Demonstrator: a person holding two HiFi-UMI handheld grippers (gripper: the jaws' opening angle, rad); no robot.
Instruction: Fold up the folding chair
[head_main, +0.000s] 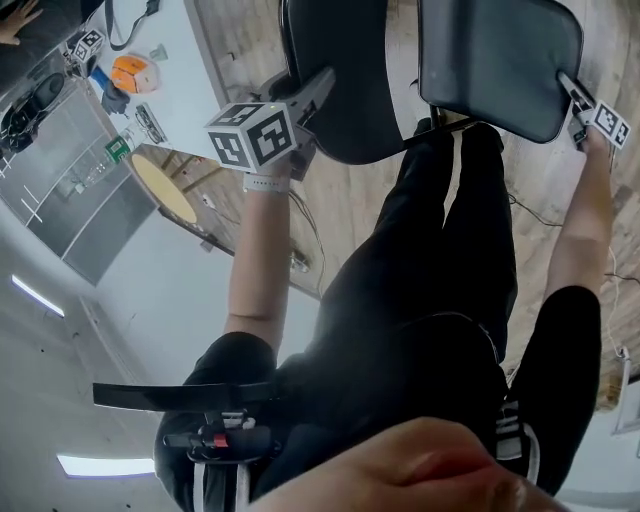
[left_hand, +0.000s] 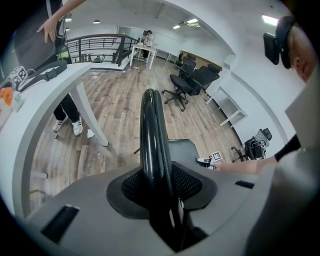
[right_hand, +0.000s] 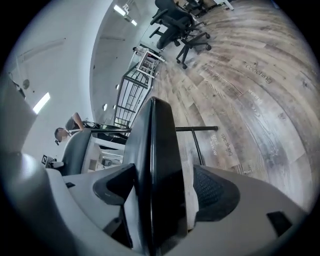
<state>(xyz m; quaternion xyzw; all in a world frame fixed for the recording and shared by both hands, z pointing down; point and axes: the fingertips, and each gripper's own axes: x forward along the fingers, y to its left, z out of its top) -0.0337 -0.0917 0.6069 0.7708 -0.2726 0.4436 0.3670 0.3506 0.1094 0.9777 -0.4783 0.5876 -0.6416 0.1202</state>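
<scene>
The folding chair shows as two dark panels at the top of the head view. My left gripper (head_main: 312, 98), below its marker cube, holds the edge of the curved black panel (head_main: 345, 90). In the left gripper view that panel (left_hand: 151, 135) stands edge-on, with my left gripper (left_hand: 162, 182) shut on it and both pads against it. My right gripper (head_main: 580, 108) sits at the corner of the padded panel (head_main: 495, 60). In the right gripper view my right gripper (right_hand: 167, 190) is open: the panel's edge (right_hand: 155, 150) lies by the left pad, with a gap to the right pad.
A white table (left_hand: 45, 95) stands to the left, with a person (left_hand: 67, 112) beside it. Office chairs (left_hand: 190, 82) stand further back on the wooden floor. A black frame rod (right_hand: 195, 129) of the chair crosses the floor. The wearer's legs (head_main: 440, 280) stand just behind the chair.
</scene>
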